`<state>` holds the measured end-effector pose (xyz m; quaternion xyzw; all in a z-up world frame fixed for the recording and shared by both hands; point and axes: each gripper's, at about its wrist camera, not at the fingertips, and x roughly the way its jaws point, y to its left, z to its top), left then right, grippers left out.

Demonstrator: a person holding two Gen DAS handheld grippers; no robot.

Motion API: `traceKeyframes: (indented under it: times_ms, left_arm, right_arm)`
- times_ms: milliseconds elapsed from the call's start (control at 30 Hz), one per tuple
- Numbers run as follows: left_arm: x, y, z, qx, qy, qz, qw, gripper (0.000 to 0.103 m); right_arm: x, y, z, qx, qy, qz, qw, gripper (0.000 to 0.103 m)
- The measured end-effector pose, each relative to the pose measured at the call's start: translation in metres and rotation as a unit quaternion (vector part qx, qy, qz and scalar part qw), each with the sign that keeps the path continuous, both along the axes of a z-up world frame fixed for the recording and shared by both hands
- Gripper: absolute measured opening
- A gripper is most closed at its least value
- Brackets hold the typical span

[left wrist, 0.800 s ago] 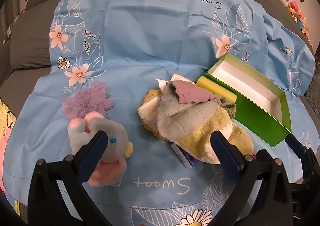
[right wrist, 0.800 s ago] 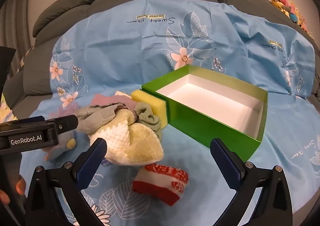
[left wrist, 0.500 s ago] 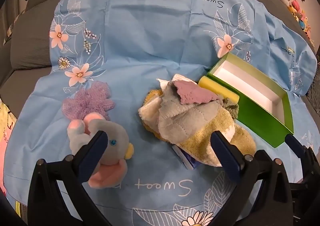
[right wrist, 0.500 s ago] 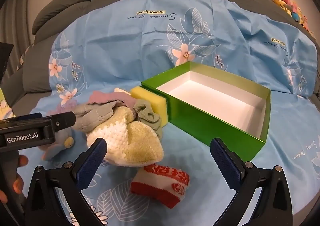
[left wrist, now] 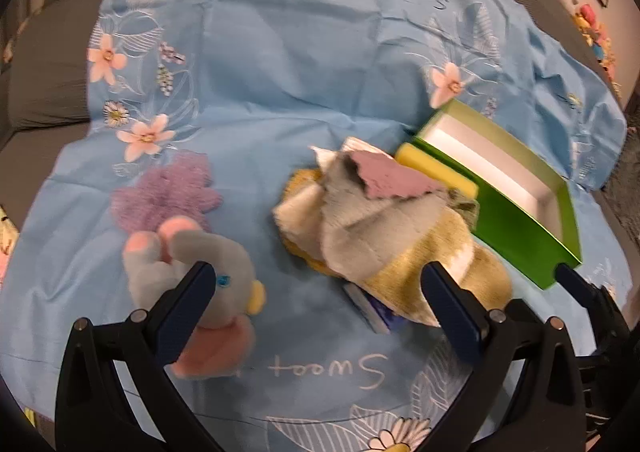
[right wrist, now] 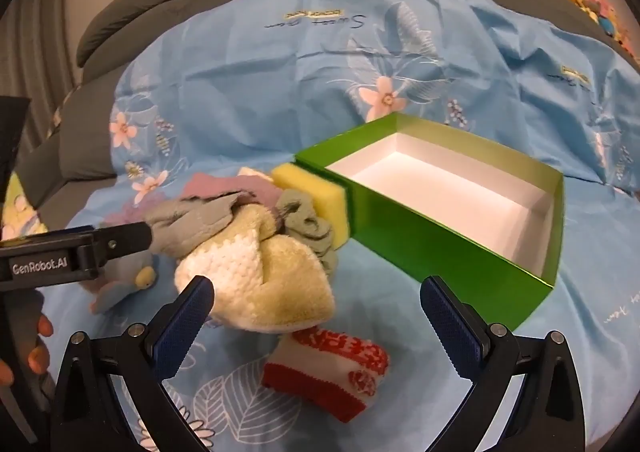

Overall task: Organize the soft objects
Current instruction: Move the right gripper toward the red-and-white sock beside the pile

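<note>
On the spread cloth (right wrist: pixel 280 92) a box (right wrist: pixel 420 240) stands to the right, open and empty. A sponge (right wrist: pixel 316 188) leans touching its left end. Just left of the sponge lies a heap of towels and rags (right wrist: pixel 256 272), piled on one another. A knitted piece (right wrist: pixel 332 364) lies in front of the heap, near it. Left of the heap, apart, a plush bird (left wrist: pixel 216 288) lies, with a fluffy flower-shaped piece (left wrist: pixel 168 192) just behind it.

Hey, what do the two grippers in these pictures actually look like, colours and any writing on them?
Both look alike. The left gripper and right gripper have black plastic frames with silver screws, and two fingers faced with dark blue ribbed pads. Seen from the right wrist view, the left gripper's black body carries white lettering reading GenRobot.AI. No cables or sleeves show.
</note>
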<state>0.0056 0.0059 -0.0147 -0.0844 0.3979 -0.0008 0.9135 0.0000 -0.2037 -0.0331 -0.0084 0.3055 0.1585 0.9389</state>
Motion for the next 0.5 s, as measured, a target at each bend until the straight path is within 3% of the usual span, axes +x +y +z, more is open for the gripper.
traceKeyframes:
  times_ms: [367, 500]
  left_arm:
    - [-0.004, -0.022, -0.001, -0.006, 0.006, -0.055, 0.9984, 0.102]
    - [-0.006, -0.036, -0.007, -0.028, 0.025, -0.096, 0.9947, 0.102]
  right_arm:
    - [-0.011, -0.027, -0.006, -0.001, 0.017, 0.044, 0.999, 0.103]
    - [-0.018, -0.026, -0.010, -0.019, 0.022, 0.074, 0.997, 0.103]
